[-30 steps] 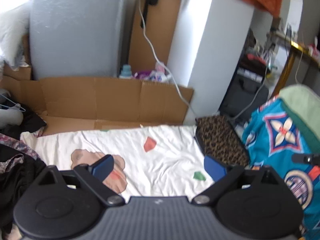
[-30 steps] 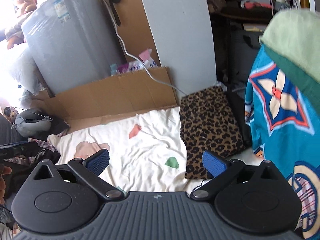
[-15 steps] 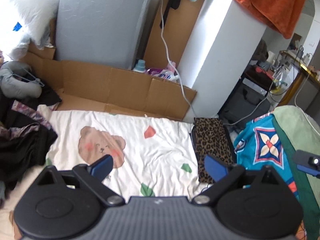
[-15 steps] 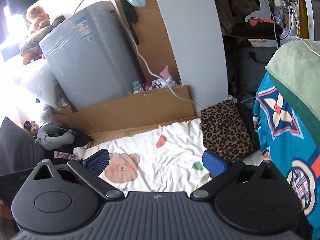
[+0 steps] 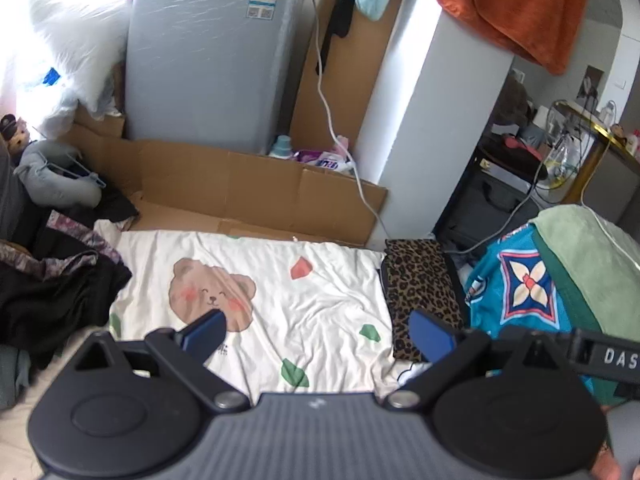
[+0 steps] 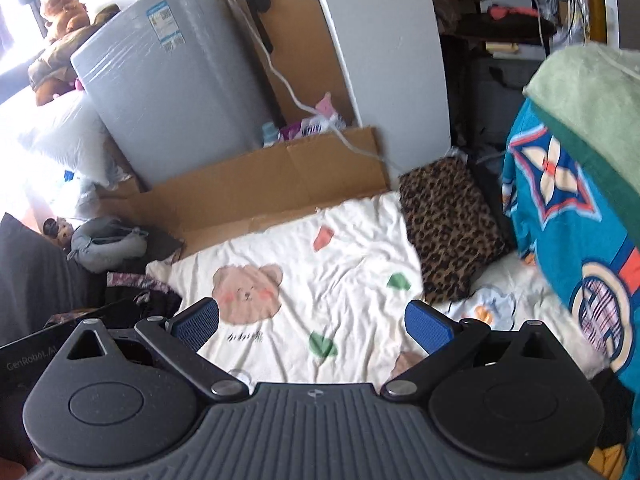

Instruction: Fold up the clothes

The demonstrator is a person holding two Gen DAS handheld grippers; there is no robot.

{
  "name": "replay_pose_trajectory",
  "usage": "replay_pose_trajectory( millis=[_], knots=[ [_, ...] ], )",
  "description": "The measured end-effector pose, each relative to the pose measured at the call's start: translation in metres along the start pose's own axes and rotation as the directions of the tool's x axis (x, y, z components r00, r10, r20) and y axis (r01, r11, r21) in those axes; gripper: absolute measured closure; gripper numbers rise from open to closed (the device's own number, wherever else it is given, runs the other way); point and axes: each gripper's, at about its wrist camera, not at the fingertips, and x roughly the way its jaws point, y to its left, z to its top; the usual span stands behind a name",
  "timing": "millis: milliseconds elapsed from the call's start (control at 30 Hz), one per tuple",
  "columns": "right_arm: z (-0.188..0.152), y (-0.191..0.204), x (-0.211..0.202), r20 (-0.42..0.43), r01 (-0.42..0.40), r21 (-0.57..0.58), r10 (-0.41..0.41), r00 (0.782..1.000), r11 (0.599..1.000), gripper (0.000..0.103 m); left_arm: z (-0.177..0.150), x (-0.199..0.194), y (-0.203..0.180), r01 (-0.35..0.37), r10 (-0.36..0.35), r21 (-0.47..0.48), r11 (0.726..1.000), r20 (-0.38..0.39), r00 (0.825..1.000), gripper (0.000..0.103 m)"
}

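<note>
Scanning left to right:
Dark pile [image 5: 52, 280]: heaped at the left edge, overlapping the sheet's left border; patterned purple cloth on top.
Grey pillow [image 5: 56, 184]: behind the pile, against the cardboard.
Cardboard [image 5: 248, 184]: flattened along the sheet's far edge, standing up in front of the grey appliance [image 5: 208, 56].
Sheet [image 5: 320, 300]: white, wrinkled, spread flat; bear print [image 5: 210, 292] left of centre, small red and green shapes to its right.
Left gripper [image 5: 318, 334]: raised over the sheet's near part, jaws wide apart, holding nothing; blue pads [image 5: 204, 334] clear of the cloth.
Right gripper [image 6: 314, 326]: likewise above the sheet, jaws spread wide, nothing between them.
Leopard cloth [image 5: 420, 288]: folded, lying at the sheet's right edge, just beside the left gripper's right finger in the left view.
Teal cloth [image 5: 516, 292]: draped right of the leopard piece, flower pattern showing.
Green cloth [image 5: 592, 256]: lying over the teal one, far right.
Orange towel [image 5: 516, 4]: hanging over the white pillar, top right.
</note>
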Motion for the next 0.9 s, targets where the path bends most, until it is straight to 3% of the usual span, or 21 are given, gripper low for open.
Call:
replay_pose_trajectory(
  millis=[233, 300, 467, 900],
  knots=[
    [-0.006, 0.005, 0.012, -0.043, -0.023, 0.039, 0.025, 0.999, 0.999, 0.001, -0.001, 0.02, 0.009, -0.032, 0.025, -0.076, 0.997, -0.097, 0.995, 0.004],
    [-0.007, 0.01, 0.013, -0.044, -0.028, 0.028, 0.029, 0.999, 0.999, 0.001, 0.001, 0.018, 0.011, -0.075, 0.068, -0.093, 0.993, -0.074, 0.995, 0.004],
    [-0.007, 0.018, 0.015, -0.032, -0.01, -0.026, 0.009, 0.999, 1.0, 0.001, -0.002, 0.013, 0.005, -0.11, 0.109, -0.021, 0.994, -0.04, 0.993, 0.004],
    [-0.009, 0.025, 0.029, -0.065, 0.055, -0.092, -0.061, 0.996, 0.994, 0.001, -0.01, 0.021, 0.004, -0.184, 0.185, 0.026, 0.983, -0.11, 0.976, 0.004]
  ],
)
